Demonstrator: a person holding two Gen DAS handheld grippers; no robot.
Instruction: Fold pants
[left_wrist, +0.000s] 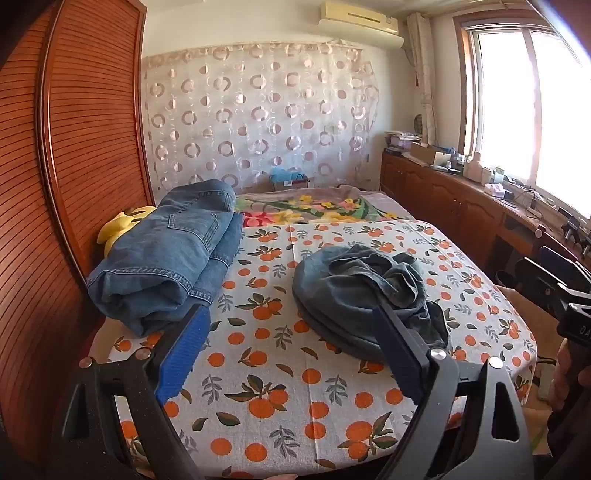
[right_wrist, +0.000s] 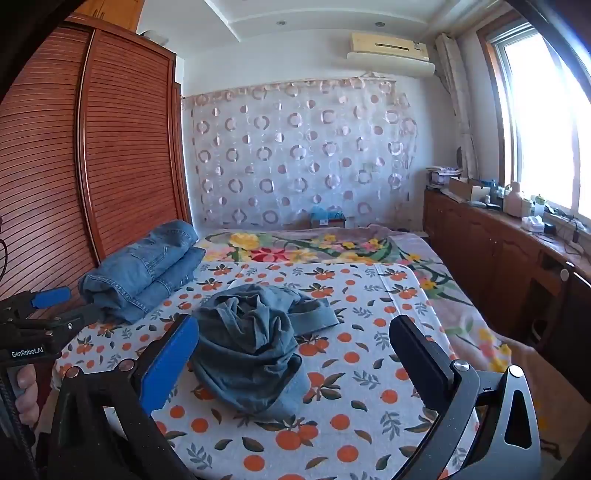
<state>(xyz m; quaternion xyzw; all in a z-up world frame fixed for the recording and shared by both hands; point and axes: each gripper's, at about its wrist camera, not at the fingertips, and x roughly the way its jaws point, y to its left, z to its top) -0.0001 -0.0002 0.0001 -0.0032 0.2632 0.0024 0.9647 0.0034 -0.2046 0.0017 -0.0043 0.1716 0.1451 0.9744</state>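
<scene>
A crumpled pair of grey-blue pants (left_wrist: 365, 291) (right_wrist: 255, 339) lies in a heap in the middle of the orange-print bed sheet (left_wrist: 280, 387) (right_wrist: 354, 398). My left gripper (left_wrist: 291, 325) hovers open over the sheet just short of the heap, nothing between its blue pads. In the right wrist view my right gripper (right_wrist: 295, 343) also stands wide open, the heap lying between and beyond its fingers without touching them. The left gripper (right_wrist: 48, 299), held by a hand, shows at the left edge. The right gripper body (left_wrist: 561, 295) shows at the far right of the left wrist view.
Folded blue jeans (left_wrist: 170, 251) (right_wrist: 144, 269) are stacked at the sheet's left, beside a wooden slatted wardrobe (left_wrist: 74, 147). A yellow plush (left_wrist: 118, 225) sits behind them. A floral blanket (left_wrist: 314, 206) covers the far bed. A wooden cabinet (left_wrist: 461, 199) with clutter runs under the window at right.
</scene>
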